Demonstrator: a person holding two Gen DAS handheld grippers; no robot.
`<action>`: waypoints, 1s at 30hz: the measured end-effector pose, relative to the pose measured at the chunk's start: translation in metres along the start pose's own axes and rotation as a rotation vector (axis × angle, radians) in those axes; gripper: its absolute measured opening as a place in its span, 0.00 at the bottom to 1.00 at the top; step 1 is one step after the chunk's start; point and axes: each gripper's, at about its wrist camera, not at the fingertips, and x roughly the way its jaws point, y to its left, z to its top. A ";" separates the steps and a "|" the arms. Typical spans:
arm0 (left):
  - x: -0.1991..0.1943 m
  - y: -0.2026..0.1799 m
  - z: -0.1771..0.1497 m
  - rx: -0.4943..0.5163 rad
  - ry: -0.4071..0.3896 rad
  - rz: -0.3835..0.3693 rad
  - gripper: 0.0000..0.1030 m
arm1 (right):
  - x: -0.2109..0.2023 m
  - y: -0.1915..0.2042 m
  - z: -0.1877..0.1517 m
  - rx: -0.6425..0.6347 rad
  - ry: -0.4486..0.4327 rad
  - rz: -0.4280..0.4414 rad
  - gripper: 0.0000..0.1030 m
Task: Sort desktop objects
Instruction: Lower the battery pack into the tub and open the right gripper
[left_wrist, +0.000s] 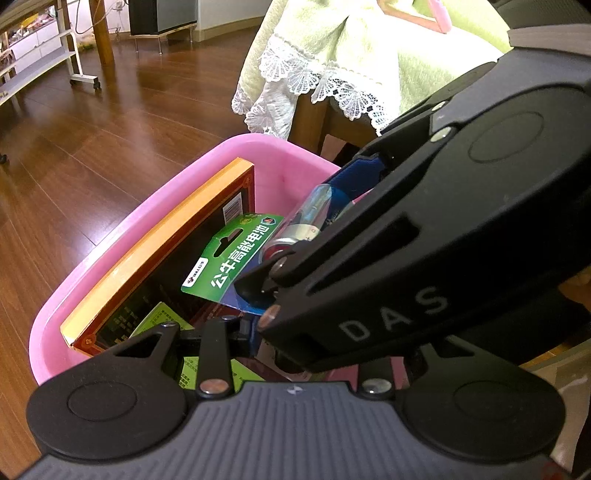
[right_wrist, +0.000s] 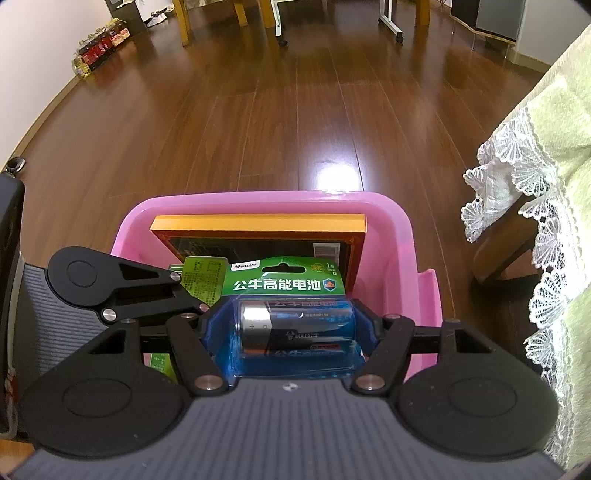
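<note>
Floorboards (right_wrist: 258, 122) of dark wood run under a pink plastic bin (right_wrist: 399, 236) that holds an upright orange-edged box (right_wrist: 258, 223) and a green leaflet (right_wrist: 201, 277). Above the bin the right gripper (right_wrist: 291, 328) pinches a blister pack of D batteries (right_wrist: 295, 325) between its fingers. The left gripper (left_wrist: 236, 332) sits alongside; whether its jaws are spread cannot be told.

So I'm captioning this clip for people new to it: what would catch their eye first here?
The battery pack, a big cell under a green card, is clamped in the right gripper just over the pink bin. An orange-edged box stands on edge against the bin's far wall. The left gripper reaches into the bin beside the pack.
</note>
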 end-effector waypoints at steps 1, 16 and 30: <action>0.000 0.000 0.000 0.001 0.001 0.001 0.36 | 0.001 0.000 0.000 0.003 0.001 0.002 0.63; -0.001 -0.002 0.000 0.002 0.001 0.007 0.36 | 0.005 -0.001 0.002 0.017 0.008 -0.004 0.63; 0.005 0.000 0.008 0.010 0.019 0.023 0.37 | 0.010 -0.003 0.002 0.028 0.035 -0.021 0.62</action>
